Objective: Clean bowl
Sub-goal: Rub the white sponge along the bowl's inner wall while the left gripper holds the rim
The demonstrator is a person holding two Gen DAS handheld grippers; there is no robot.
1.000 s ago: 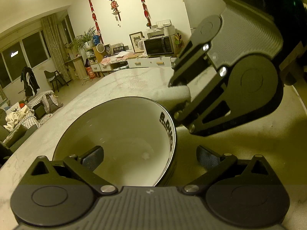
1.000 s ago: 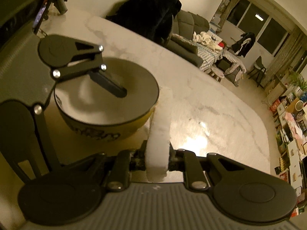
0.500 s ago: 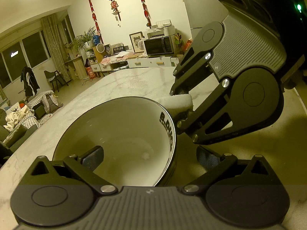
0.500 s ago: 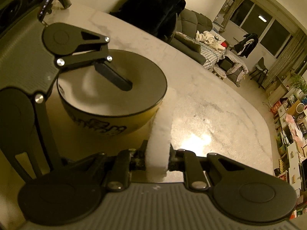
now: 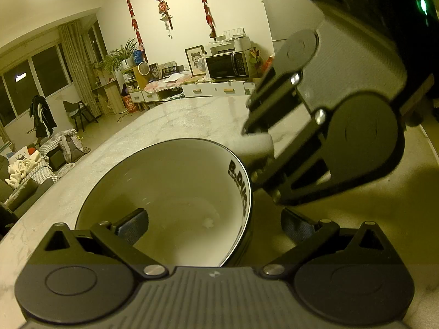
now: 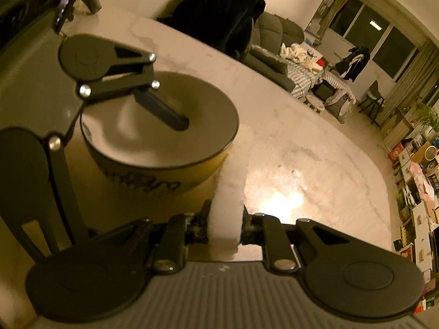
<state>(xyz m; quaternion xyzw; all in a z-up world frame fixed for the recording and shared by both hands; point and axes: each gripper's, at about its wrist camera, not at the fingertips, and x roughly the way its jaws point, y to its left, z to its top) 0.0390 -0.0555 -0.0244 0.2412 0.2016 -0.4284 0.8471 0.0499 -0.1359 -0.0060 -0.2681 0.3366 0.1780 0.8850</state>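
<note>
The bowl (image 5: 175, 200) sits on the marble table (image 6: 315, 164), its rim straddled by the spread jaws of the left gripper (image 5: 214, 222), one finger inside and one outside. The right gripper (image 6: 225, 227) is clamped on a white sponge (image 6: 230, 192) just outside the rim. A small speck shows on the bowl's bottom, so wiping seems still due.

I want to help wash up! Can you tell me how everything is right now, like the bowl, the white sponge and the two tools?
bowl: upright on the marble table, empty, small white speck at the bottom.
sponge: clamped in the right tool, just outside the bowl's rim.
left tool: open, one finger inside the bowl, one outside.
right tool: shut on the sponge.
</note>
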